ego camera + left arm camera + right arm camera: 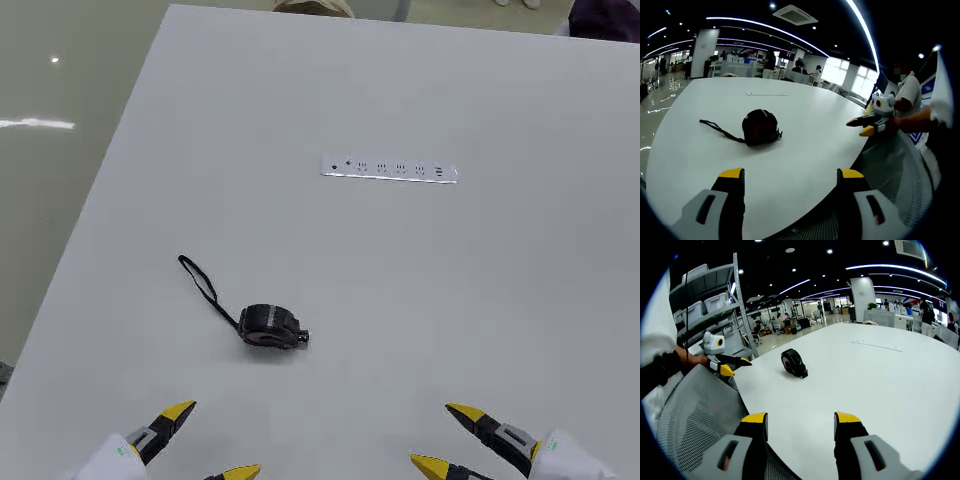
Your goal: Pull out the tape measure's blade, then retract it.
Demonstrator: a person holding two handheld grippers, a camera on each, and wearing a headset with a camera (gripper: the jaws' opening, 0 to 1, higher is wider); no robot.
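**A:** On the near side of the power strip (390, 170), a little to its left, what lies on the white table (470, 300)?

**B:** The tape measure (270, 326). It is a small black case. Its strap (200, 285) runs from the case back toward the strip's side and further left. As far as I can see, the blade is fully inside.

**A:** And the two tools?

**B:** Both are further from the strip than the tape, close to the person. The left gripper (212, 440) is left of the strip's line, and the right gripper (438, 436) is almost straight in front of the strip. The tape lies between them, well apart from both.

**A:** Do they hold something?

**B:** No. On each one the jaws are spread apart, with nothing between them.

**A:** Why are they like this?

**B:** I think they are prepared for the first grasp. One must fix the case and the other must catch the blade's end. A small tab on the case points toward the right gripper's side, so probably the right one pulls. The task is not yet begun.
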